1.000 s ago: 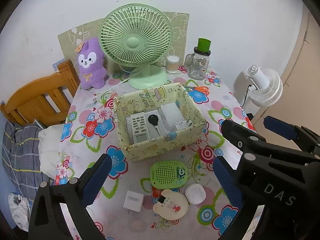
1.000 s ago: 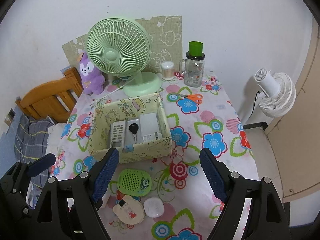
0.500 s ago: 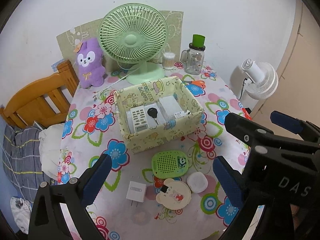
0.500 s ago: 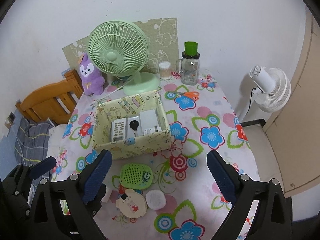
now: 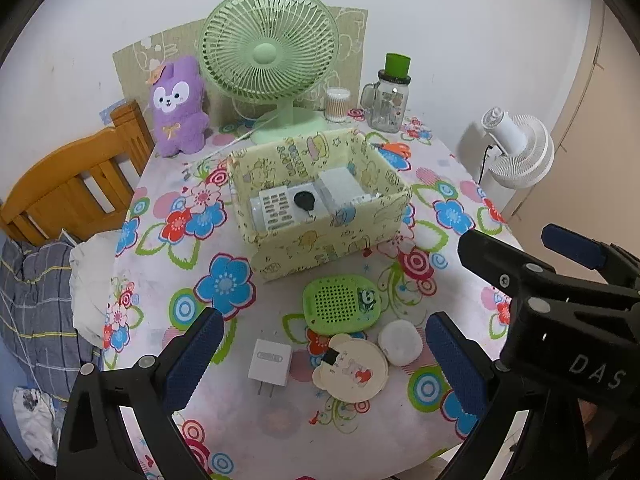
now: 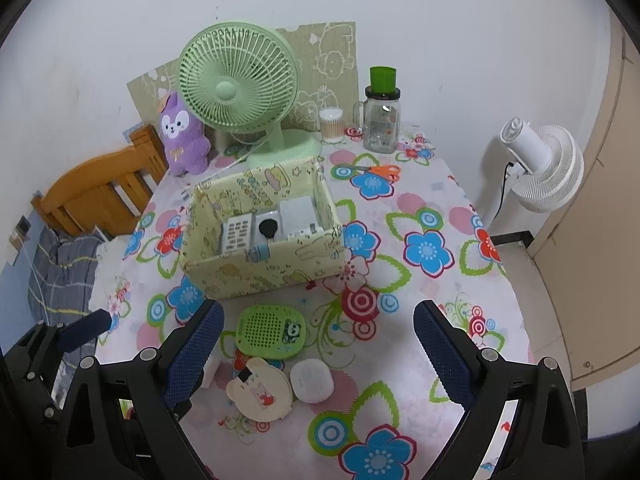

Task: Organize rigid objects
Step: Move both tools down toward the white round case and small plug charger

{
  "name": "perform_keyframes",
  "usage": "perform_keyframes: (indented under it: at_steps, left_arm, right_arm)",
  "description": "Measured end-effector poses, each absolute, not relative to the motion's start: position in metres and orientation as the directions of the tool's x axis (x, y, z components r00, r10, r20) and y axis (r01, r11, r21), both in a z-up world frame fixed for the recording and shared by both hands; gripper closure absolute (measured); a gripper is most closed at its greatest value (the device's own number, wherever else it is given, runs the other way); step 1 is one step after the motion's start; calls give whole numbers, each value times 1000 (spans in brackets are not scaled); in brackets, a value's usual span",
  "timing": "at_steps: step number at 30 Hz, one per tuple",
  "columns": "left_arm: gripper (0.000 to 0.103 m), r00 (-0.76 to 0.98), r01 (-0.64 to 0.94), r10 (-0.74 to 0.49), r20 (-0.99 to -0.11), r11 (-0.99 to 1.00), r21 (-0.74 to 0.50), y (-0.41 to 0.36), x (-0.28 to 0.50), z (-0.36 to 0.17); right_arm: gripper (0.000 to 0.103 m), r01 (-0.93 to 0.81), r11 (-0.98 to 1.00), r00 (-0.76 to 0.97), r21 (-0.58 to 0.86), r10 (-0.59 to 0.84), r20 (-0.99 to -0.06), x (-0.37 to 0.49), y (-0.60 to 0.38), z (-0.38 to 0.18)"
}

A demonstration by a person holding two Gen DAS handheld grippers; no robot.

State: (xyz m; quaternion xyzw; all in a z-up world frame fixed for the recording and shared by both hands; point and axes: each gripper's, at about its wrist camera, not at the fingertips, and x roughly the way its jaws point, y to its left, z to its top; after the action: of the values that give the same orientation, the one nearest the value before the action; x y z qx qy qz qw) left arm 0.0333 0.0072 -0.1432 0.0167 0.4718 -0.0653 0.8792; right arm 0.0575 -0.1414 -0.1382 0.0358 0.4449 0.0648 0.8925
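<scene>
Some things were already put in the yellow box (image 5: 320,216) near the middle of the tabletop (image 6: 432,312). Four small things were left near the front edge: a green speaker (image 5: 340,304), a white plug (image 5: 270,366), a bear-shaped case (image 5: 352,370) and a round white case (image 5: 400,342). The left gripper (image 5: 320,348) and the right gripper (image 6: 316,340) were held wide apart and nothing was gripped. It looked like one small thing had to be picked next. A green fan (image 6: 240,84) and a purple plush (image 6: 184,136) were stood by the back edge, near a white wall.
</scene>
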Motion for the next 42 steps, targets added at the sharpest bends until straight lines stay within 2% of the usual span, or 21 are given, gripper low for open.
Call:
perform_keyframes:
  at_steps: [8, 28, 42]
  left_arm:
    - [1, 545, 114, -112, -831, 992, -59, 18, 29, -161]
    - [1, 554, 78, -83, -828, 996, -48, 37, 29, -204]
    - [1, 514, 74, -77, -854, 996, -44, 34, 29, -245]
  right_arm:
    - [6, -91, 993, 598, 78, 117, -793, 53, -134, -155]
    - [6, -164, 984, 629, 62, 153, -762, 52, -117, -201]
    - [6, -155, 987, 602, 52, 136, -787, 50, -118, -244]
